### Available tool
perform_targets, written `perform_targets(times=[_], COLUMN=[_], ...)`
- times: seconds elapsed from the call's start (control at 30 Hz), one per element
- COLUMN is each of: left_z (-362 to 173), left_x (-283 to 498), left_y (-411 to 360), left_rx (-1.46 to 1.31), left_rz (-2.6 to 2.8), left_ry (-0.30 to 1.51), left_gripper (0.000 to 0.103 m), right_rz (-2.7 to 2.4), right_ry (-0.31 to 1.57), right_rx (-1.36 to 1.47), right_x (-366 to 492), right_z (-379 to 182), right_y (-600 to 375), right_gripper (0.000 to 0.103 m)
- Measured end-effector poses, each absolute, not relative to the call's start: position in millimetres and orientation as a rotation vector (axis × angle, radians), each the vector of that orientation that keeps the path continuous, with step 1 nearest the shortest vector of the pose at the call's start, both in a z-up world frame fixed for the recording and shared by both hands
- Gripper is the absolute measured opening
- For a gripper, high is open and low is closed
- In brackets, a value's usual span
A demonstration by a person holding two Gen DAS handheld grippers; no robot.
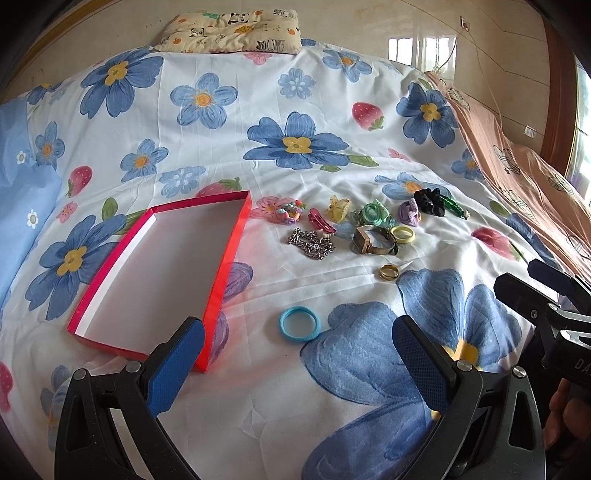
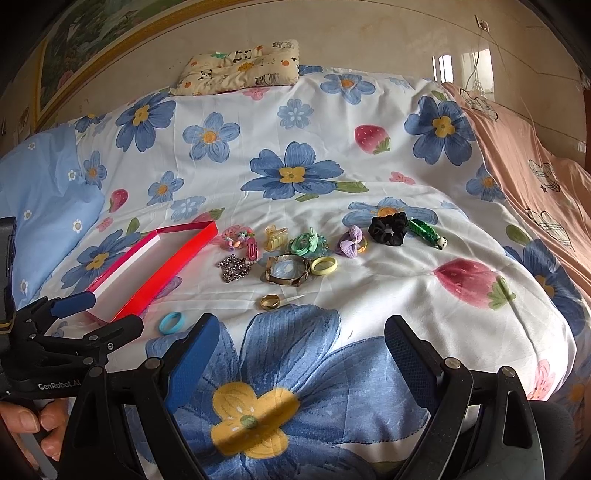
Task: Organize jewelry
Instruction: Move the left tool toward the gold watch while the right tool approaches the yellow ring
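An empty red box (image 1: 236, 229) (image 2: 173, 254) with a white inside lies on the flowered bed at the left. To its right lie a silver chain (image 1: 312, 243) (image 2: 233, 267), a gold watch (image 1: 369, 240) (image 2: 286, 271), a gold ring (image 1: 389, 272) (image 2: 270, 301), a yellow ring (image 1: 402, 234) (image 2: 324, 266), a blue ring (image 1: 298, 322) (image 2: 170, 322), a black scrunchie (image 1: 428, 201) (image 2: 388, 227) and several hair clips. My left gripper (image 1: 297, 341) hovers open just short of the blue ring. My right gripper (image 2: 300, 341) hangs open over the big blue flower, nothing between its fingers.
A panda-print pillow (image 1: 229, 31) (image 2: 240, 66) lies at the head of the bed. A pink blanket (image 1: 524, 173) (image 2: 535, 155) runs along the right side and a light blue pillow (image 1: 22, 199) sits at the left. A hand (image 2: 33, 424) holds the left gripper's handle.
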State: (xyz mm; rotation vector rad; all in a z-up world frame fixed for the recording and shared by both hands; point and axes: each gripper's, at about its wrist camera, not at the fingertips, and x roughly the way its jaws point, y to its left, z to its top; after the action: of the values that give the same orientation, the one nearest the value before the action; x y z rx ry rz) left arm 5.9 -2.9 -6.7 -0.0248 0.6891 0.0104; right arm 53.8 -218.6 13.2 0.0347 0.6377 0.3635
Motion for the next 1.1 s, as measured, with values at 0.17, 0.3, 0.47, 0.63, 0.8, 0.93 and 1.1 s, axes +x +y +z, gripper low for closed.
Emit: perform_targets(times=[0.17, 0.3, 0.47, 0.63, 0.8, 0.93, 1.1], left_z=[-9, -10, -13, -14, -12, -14, -18], left_x=[8, 11, 16, 28, 45, 66, 103], left_y=[-3, -3, 0, 4, 1, -2, -2], left_rx=[-0.027, -0.035, -0.056, -0.074, -0.078, -0.012, 0.033], left_rz=[0.011, 0.006, 0.001, -0.007, -0.042, -0.038, -0.038], left_ry=[0.691, 0.694, 0.705, 0.723, 0.743, 0.772, 0.863], left_gripper=[0.102, 0.102, 0.102, 0.102, 0.097, 0.094, 0.087], right_rz=[0.368, 0.374, 0.379, 0.391, 0.407, 0.413, 0.415], right_ry=[0.64, 0.647, 0.66, 0.676, 0.701, 0.726, 0.775], right_rx=[0.036, 0.04, 0.052, 0.063, 0.092, 0.111, 0.123], right_x=[54, 56, 58, 65, 82, 98, 122], right_z=[13, 12, 12, 12, 11, 9, 4], right_y=[-217, -214, -213, -214, -218, -222, -222], right_gripper=[0.092, 0.092, 0.092, 0.092, 0.092, 0.088, 0.072])
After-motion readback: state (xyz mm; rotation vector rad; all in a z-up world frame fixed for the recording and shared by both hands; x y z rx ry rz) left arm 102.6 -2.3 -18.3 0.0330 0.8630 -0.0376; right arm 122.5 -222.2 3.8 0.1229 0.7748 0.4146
